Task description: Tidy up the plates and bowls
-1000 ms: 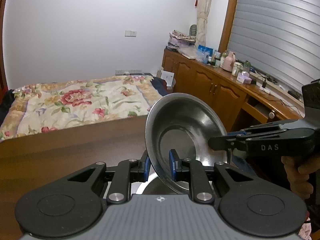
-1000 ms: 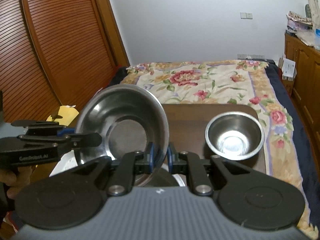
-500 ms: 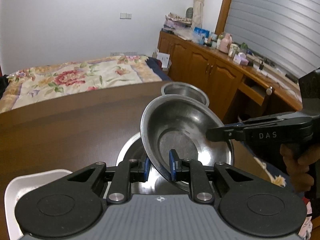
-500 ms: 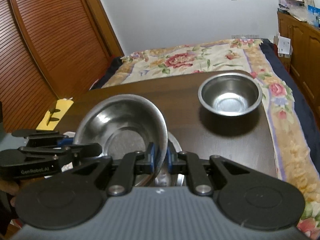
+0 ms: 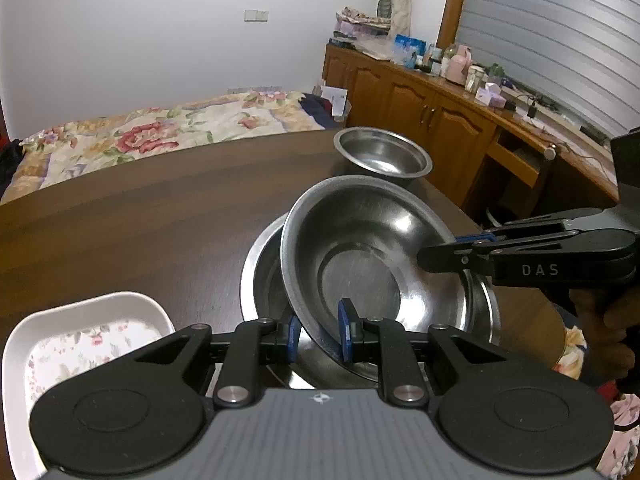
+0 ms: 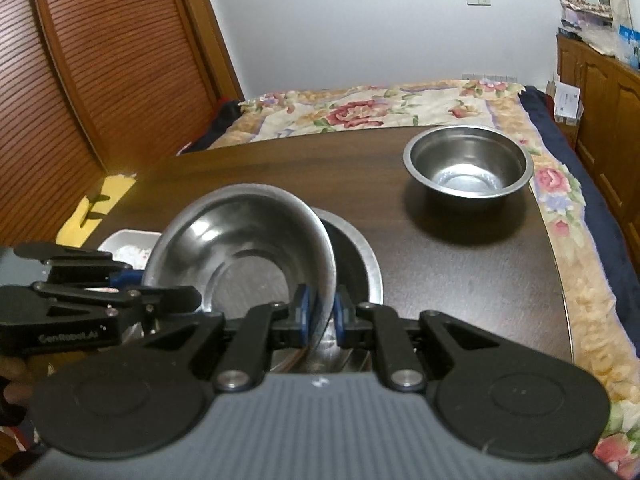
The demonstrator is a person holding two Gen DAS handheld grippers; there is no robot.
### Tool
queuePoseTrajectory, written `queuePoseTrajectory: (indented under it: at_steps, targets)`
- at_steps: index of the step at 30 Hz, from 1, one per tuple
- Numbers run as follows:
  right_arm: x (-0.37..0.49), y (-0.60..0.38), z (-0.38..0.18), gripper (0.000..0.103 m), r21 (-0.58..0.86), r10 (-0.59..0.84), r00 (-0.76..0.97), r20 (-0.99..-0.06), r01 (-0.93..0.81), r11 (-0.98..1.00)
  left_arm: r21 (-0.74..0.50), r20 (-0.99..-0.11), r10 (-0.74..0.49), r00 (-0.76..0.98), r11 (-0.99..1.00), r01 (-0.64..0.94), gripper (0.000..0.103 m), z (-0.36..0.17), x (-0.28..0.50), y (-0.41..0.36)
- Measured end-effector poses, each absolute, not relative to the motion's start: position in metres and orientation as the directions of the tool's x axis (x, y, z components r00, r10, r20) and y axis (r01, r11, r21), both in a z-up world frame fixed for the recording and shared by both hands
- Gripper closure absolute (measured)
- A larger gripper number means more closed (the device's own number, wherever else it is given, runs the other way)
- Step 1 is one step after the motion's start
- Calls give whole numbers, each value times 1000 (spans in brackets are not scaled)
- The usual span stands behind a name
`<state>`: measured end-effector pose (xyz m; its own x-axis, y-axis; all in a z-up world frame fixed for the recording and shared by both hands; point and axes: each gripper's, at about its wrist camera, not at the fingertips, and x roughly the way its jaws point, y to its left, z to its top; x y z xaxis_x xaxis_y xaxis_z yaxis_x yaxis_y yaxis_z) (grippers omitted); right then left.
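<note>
Left wrist view: left gripper (image 5: 319,338) and right gripper (image 5: 440,256) both clamp the tilted shiny steel bowl's (image 5: 360,264) rim over a wider steel bowl (image 5: 260,276); small steel bowl (image 5: 382,156) at one o'clock on the dark wooden surface (image 5: 140,232).

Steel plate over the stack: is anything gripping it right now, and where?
Yes. Both grip the tilted steel plate by its rim: the left hand-held gripper on the near edge, the right hand-held gripper on the opposite side.

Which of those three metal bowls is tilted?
The steel bowl clamped by both grippers, tipped over the flat one. The deeper bowl sits apart, level.
</note>
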<state>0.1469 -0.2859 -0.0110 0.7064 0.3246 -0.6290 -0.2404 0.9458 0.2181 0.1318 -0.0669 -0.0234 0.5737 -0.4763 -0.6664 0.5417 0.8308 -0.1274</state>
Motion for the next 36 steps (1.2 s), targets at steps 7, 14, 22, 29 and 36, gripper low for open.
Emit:
queuePoseTrajectory:
  at_steps: [7,14,22,29,36]
  targets:
    - [144,-282,-16,88,178,299,720,-627,-241,954,-103,-668,-465,581,831,546,81,-30,130,-68]
    - [139,-276,-17,88,118,267,746,-611,-248,962,-77,-665,-459,589,827,558,81,-32,130,-70]
    - [139,-268,-15,87,6,245,743,-623,-309,951,-18,-650,-426,630,837,547,81,-34,130,-72]
    - [140,-266,-13,87,-23,241,739,-629,-328,944,-33,-642,-429,636,843,536,81,-34,131,-72]
    - [141,-260,-14,87,-45,227,746,-626,-325,945,-79,-626,-455,633,845,529,81,-35,130,-65]
